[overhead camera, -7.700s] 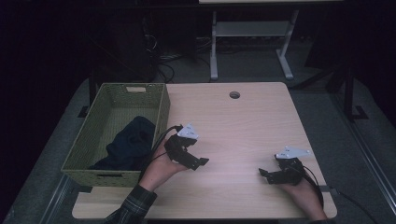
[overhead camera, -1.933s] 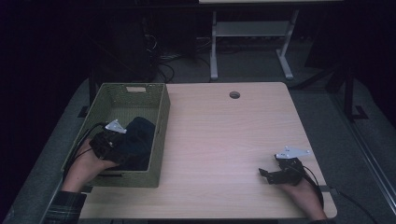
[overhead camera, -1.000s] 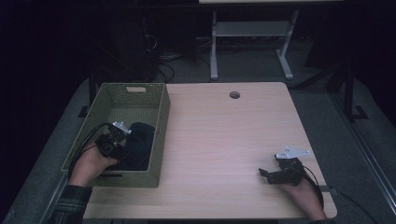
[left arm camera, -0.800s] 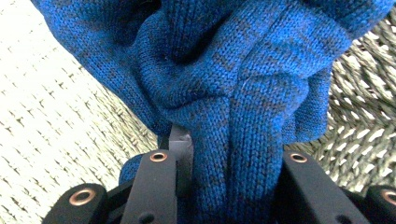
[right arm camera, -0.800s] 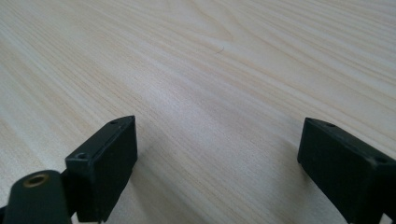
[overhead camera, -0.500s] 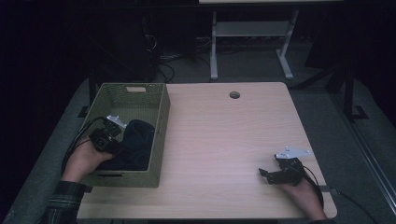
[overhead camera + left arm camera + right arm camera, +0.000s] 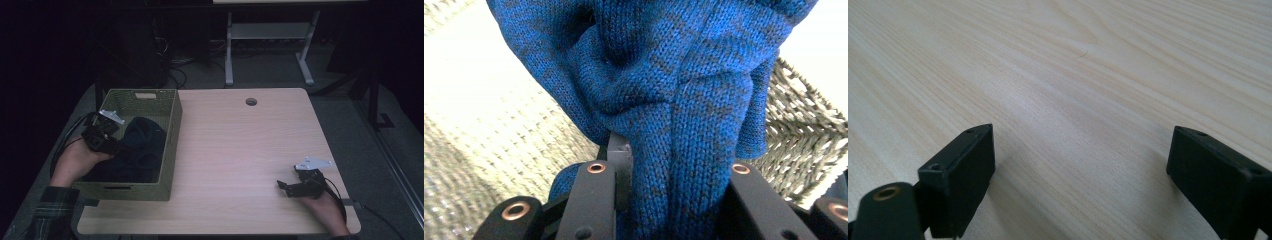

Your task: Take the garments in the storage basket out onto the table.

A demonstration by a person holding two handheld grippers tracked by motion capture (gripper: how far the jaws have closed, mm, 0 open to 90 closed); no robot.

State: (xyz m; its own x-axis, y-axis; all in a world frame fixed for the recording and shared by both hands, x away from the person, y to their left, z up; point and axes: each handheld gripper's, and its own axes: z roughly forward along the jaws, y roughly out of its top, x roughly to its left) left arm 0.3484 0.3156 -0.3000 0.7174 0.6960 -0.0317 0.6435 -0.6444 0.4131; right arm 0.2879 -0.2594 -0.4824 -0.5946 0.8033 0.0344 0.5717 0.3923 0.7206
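Note:
A dark blue knitted garment [image 7: 142, 147] lies in the olive woven basket [image 7: 172, 130] at the table's left. My left gripper [image 7: 114, 146] is inside the basket by its left wall. Its jaws have just been closing and are shut on a thick fold of the garment [image 7: 664, 75], which hangs bunched between them above the basket's weave [image 7: 804, 130]. My right gripper [image 7: 283, 185] rests on the table near the front right corner. In the right gripper view it [image 7: 1080, 165] stands open over bare wood, with nothing between its jaws.
The light wooden table [image 7: 240, 145] has a round cable hole [image 7: 251, 101] near its far edge. A white desk frame [image 7: 270, 35] and cables stand on the dark floor beyond. The basket's right wall separates the garment from the tabletop.
My left gripper has moved up and towards the basket's left wall, pulling the blue garment up with it. The right gripper has stayed where it was.

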